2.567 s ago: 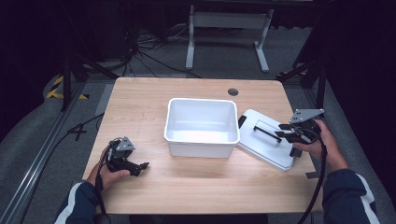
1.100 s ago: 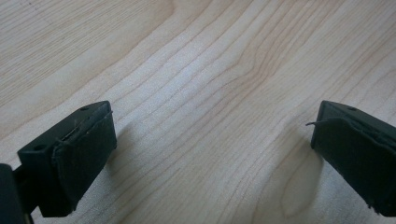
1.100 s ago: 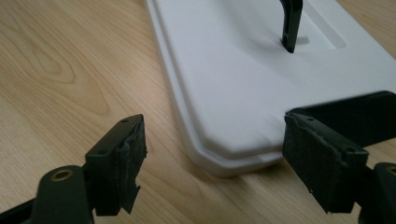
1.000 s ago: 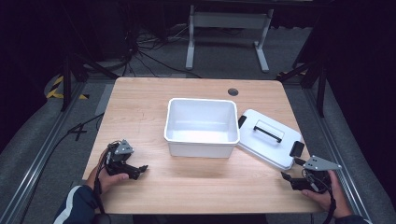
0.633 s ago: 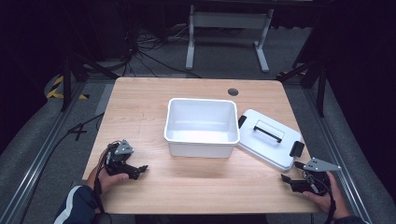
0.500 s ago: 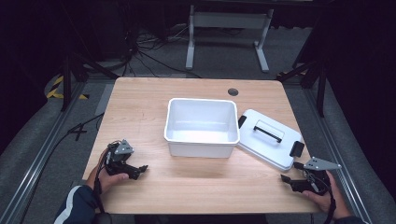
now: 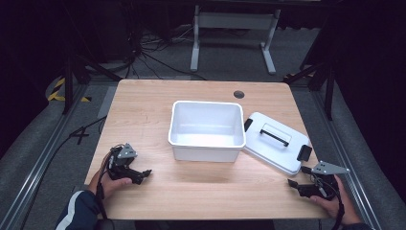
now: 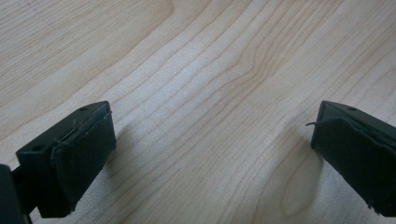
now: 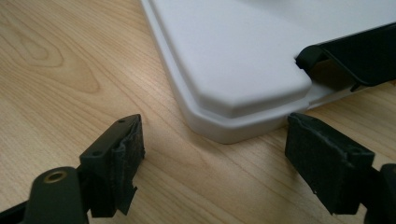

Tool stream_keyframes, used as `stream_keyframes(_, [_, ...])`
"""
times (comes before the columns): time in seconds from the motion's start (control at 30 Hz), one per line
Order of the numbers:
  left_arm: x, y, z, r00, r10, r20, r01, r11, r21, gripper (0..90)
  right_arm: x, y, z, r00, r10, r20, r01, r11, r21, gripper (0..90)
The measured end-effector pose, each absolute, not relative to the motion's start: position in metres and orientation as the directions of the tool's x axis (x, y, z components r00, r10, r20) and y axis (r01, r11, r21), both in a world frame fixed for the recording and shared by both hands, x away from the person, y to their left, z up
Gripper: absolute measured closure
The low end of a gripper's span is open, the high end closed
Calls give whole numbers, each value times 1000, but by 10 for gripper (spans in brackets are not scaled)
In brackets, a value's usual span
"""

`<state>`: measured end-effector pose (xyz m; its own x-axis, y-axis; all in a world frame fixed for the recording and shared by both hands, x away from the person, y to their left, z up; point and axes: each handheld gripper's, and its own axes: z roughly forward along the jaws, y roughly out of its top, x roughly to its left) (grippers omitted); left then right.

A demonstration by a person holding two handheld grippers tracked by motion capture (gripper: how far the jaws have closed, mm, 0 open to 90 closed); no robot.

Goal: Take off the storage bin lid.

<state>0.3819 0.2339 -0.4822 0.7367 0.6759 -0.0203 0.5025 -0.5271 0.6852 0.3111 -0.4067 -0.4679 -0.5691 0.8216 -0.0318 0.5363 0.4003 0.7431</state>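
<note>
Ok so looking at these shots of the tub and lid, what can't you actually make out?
- Lid, right gripper view: its far part is cut off by the frame's top and right edges.
- Tub, high view: the outside of its far wall is hidden behind its own rim.
- Left claw, high view: too small to judge its opening; the left gripper view shows it open over bare table.

This looked like a lab or recording studio. A light wooden table (image 7: 143,105) stood on grey carpet (image 7: 43,139) amid black surroundings, with loose cables (image 7: 143,48) and a white metal stand (image 7: 234,28) on the floor beyond it, and yellow-black hazard tape (image 7: 57,88).
</note>
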Motion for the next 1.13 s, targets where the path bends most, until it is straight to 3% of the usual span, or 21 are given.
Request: stream_keyframes(1.13, [384, 234, -482, 743, 669, -12, 494, -535, 685, 1, 311, -407, -468, -570, 821, -32, 536, 401, 743, 197])
